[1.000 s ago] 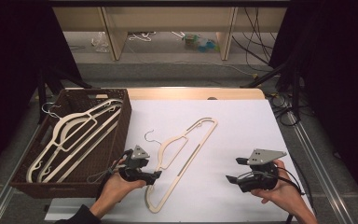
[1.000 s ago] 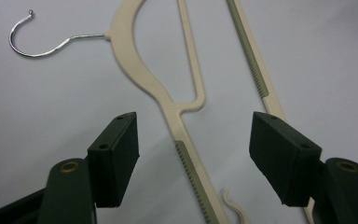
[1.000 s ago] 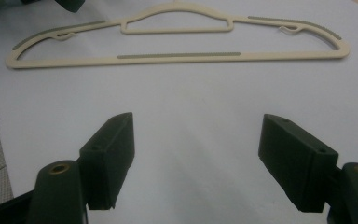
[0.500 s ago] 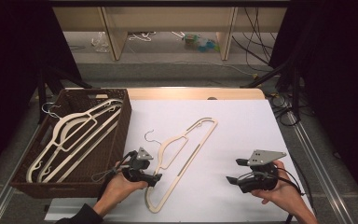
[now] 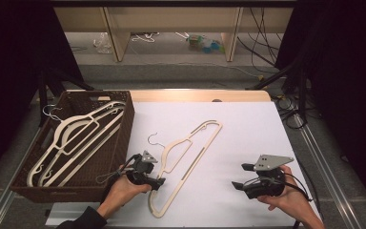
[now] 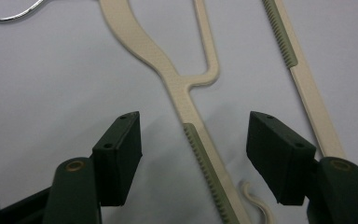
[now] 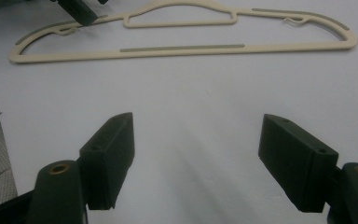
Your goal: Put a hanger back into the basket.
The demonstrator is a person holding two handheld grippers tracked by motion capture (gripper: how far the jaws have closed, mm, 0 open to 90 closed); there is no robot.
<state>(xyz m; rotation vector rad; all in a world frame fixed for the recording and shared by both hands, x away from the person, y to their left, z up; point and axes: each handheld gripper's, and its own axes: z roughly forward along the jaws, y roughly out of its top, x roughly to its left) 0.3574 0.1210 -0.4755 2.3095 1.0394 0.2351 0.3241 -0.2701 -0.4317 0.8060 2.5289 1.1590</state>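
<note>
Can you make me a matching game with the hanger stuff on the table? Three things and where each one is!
Things:
1. hanger
2. basket
3. right hand-held gripper

Places:
A. at the table's left edge, with hangers inside
B. flat on the white sheet, one arm between the left hand-held gripper's open jaws
C. over bare white sheet, jaws open, nothing between them

Pairs: 1-B, 2-A, 3-C

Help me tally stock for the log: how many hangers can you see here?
3 at least: one hanger on the white sheet beside the left tool, and two stacked hangers in the brown basket. More may lie hidden under those two.
</note>
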